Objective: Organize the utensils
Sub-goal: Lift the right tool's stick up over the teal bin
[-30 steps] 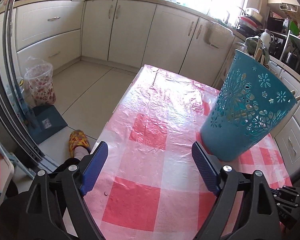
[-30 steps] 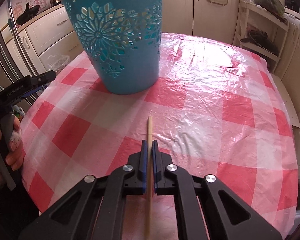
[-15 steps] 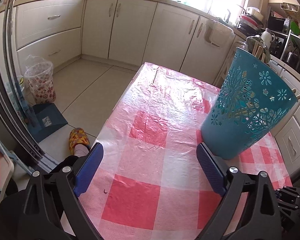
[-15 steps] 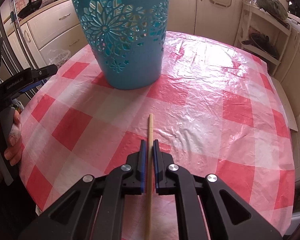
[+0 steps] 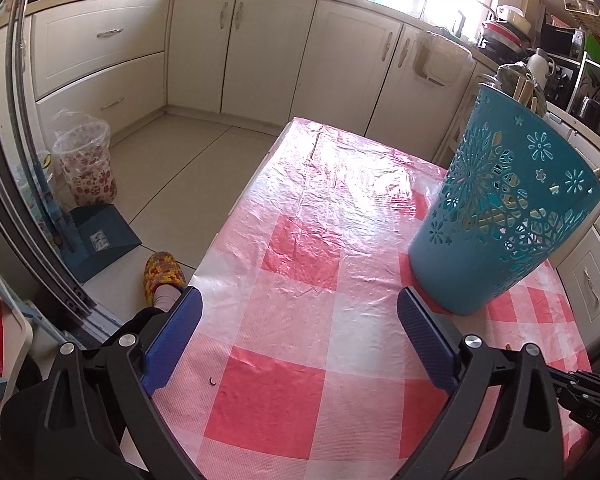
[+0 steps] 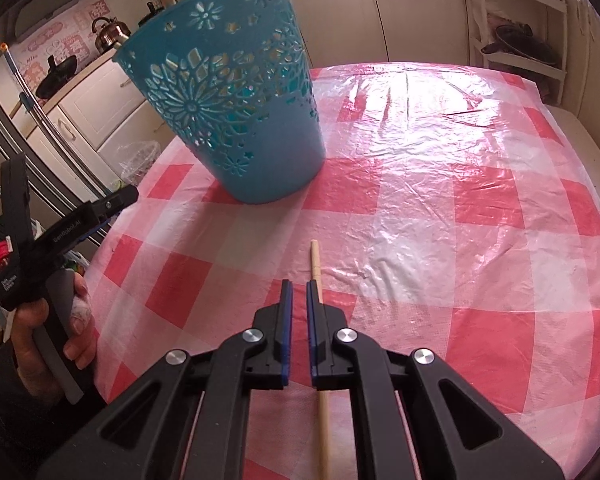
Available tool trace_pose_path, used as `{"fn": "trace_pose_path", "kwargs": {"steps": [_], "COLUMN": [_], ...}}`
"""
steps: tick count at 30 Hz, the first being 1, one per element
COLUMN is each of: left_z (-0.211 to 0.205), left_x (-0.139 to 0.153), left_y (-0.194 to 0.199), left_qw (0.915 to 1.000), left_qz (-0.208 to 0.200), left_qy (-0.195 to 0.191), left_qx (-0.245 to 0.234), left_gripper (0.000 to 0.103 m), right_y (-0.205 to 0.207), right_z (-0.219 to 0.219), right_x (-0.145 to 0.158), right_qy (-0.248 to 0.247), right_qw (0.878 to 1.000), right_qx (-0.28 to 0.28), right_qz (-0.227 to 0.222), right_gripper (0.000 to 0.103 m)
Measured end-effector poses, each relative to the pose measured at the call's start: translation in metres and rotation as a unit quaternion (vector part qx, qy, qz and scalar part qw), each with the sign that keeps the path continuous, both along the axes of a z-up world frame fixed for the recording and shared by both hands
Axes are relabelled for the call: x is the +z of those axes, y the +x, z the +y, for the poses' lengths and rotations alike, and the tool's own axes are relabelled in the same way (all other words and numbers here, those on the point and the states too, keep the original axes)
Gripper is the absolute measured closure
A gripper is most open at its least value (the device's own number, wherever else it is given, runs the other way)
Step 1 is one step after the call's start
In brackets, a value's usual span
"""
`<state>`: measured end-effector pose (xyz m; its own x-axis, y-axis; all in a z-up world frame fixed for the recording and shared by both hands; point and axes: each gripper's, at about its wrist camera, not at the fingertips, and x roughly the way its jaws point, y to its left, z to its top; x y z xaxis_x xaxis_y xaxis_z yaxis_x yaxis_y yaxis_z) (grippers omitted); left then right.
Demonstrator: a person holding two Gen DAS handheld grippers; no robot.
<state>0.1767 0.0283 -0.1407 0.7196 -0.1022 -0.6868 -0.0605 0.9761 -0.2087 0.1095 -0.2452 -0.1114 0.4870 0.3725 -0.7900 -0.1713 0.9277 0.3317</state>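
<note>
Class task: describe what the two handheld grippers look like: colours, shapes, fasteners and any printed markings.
Both grippers are black plastic with angular, triangular-cutout linkages and round silver bolt heads. The left gripper has flat fingers faced with ribbed dark-blue pads. The right gripper has matching blue-edged fingers. Seen from the right wrist view, the left gripper's body carries white lettering, a small white label and a grey handle.

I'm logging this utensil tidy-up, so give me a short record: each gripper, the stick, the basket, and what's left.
left gripper: wide open, empty, above the checked tablecloth
right gripper: jaws narrowly parted, nothing in the gap
wooden chopstick: passes under the right-hand finger, not clamped
teal basket: upright on the tablecloth, wooden utensils poking above its rim
left to do: chopstick not yet in the basket
</note>
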Motion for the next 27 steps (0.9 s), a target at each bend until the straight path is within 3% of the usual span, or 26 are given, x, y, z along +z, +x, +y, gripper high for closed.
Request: {"fn": "trace_pose_path", "kwargs": {"steps": [12, 14, 16, 19, 24, 27], "left_z": [0.0, 0.001, 0.002, 0.002, 0.003, 0.003], "left_x": [-0.002, -0.003, -0.004, -0.005, -0.006, -0.006], "left_y": [0.001, 0.002, 0.003, 0.003, 0.005, 0.005], "left_qw": [1.0, 1.0, 0.9999, 0.9999, 0.9999, 0.9999], "left_qz": [0.008, 0.009, 0.01, 0.011, 0.012, 0.012], "left_qy": [0.002, 0.002, 0.001, 0.0, -0.002, -0.003], "left_qx": [0.0, -0.001, 0.0, 0.0, 0.0, -0.001], "left_gripper": [0.008, 0.008, 0.008, 0.008, 0.008, 0.008], "right_y": [-0.012, -0.014, -0.013, -0.012, -0.008, -0.004], "right_z": [-0.007, -0.009, -0.006, 0.01, 0.025, 0.031], "right_x": [0.042, 0.05, 0.052, 0.035, 0.006, -0.008], "right_qy": [0.141, 0.144, 0.103, 0.003, -0.1, -0.137], "right_qw": [0.988, 0.987, 0.992, 0.999, 0.994, 0.99], "right_qx": [0.017, 0.017, 0.021, 0.019, 0.03, 0.037], "right_qz": [-0.056, -0.067, -0.064, -0.05, -0.027, -0.015], "right_gripper": [0.096, 0.096, 0.095, 0.073, 0.075, 0.082]}}
